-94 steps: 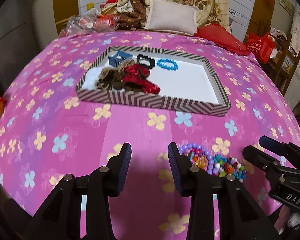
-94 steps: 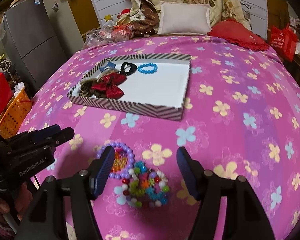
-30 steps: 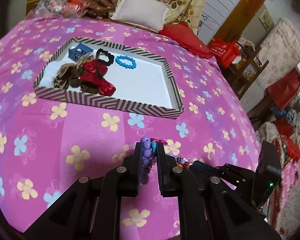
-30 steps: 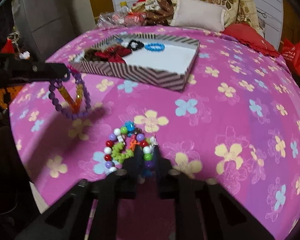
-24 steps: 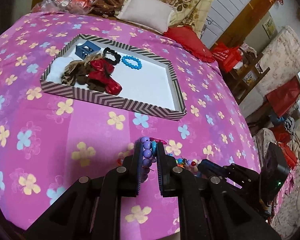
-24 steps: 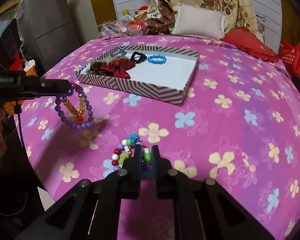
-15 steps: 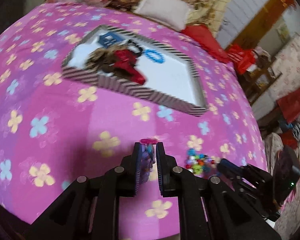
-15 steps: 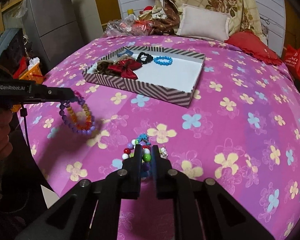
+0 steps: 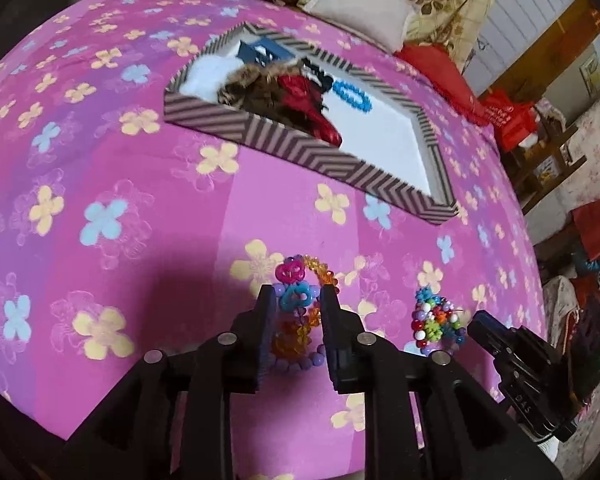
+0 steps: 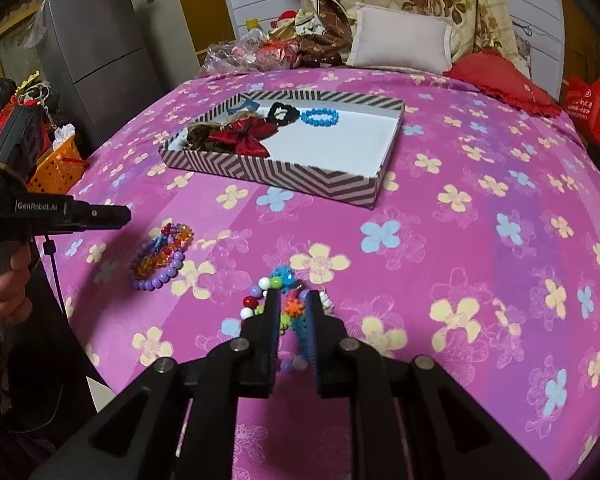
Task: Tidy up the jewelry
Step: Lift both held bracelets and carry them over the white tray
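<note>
Pink flowery bed (image 10: 460, 240) is the whole workspace here, pillows and clutter piled up at the far end, and the striped tray (image 10: 284, 174) sits out in the middle of it. Progress so far looks like roughly halfway, judging by what's in there: a red bow (image 10: 244, 134), a black scrunchie (image 10: 284, 112) and a blue bracelet (image 10: 319, 117) are all bunched at the tray's left end, with something brown next to the bow, and the right half is bare white. What's left is two pieces on the bedspread, well short of the tray. My left claw (image 9: 298, 294) is loosened, jaws parted and gripping nothing; the purple bracelet (image 10: 160, 258), with an orange one tangled into it, lies flat on the bed just under and ahead of the tips. My right claw (image 10: 292, 300) has its jaws narrow with the bead bracelet (image 9: 436, 322) sitting right in the gap, but honestly I can't tell whether it's pinching the beads or just straddling them. That one looks like it's resting on the bed too, near the purple one but not touching. So my guess is both bracelets need a proper grab and a carry over the tray wall into the empty white part.
</note>
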Tool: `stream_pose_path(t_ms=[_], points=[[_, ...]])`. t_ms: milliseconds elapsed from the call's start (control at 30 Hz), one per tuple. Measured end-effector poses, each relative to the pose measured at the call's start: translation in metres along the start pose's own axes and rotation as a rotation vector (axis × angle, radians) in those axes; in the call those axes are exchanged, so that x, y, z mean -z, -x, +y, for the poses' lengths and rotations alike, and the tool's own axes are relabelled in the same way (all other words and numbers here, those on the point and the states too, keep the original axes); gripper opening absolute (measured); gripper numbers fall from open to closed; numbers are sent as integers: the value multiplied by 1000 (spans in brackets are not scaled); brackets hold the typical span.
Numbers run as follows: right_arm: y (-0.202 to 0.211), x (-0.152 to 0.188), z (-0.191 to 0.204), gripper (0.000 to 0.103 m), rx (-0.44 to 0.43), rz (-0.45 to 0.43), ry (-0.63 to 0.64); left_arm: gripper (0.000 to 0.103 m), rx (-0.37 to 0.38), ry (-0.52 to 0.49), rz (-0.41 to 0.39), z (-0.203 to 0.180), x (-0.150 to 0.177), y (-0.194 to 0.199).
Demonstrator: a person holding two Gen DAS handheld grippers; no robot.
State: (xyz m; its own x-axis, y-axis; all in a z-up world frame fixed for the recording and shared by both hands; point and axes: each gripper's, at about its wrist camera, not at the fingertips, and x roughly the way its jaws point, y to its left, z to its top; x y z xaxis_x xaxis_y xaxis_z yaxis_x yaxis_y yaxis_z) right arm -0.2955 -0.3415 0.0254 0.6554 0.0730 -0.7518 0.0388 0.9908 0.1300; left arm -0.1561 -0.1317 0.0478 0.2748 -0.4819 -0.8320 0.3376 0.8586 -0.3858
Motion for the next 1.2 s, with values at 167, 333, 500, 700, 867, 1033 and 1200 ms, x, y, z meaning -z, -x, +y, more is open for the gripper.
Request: stream_pose_path(t_ms=[167, 333, 500, 700, 867, 1033, 1200], points=[[-1, 4, -8, 30, 6, 5, -32, 20, -86, -21, 9, -9, -8, -22], [-5, 5, -12, 30, 5, 19, -34, 20, -160, -58, 35, -13, -13, -44], [-20, 1, -7, 30, -4, 29, -9, 8, -102, -68, 32, -15, -17, -43], [-31, 0, -5, 11, -16, 44, 16, 6, -11, -86, -28, -26, -18, -4], [-5, -7, -4, 10, -64, -15, -8, 6, 54, -99, -99, -37, -22, 39], [24, -20, -3, 10, -107, -76, -22, 6, 95, -123, -163, -52, -24, 71], [45, -31, 5, 10, -127, -124, -10, 6, 104, -137, -188, -61, -23, 85]])
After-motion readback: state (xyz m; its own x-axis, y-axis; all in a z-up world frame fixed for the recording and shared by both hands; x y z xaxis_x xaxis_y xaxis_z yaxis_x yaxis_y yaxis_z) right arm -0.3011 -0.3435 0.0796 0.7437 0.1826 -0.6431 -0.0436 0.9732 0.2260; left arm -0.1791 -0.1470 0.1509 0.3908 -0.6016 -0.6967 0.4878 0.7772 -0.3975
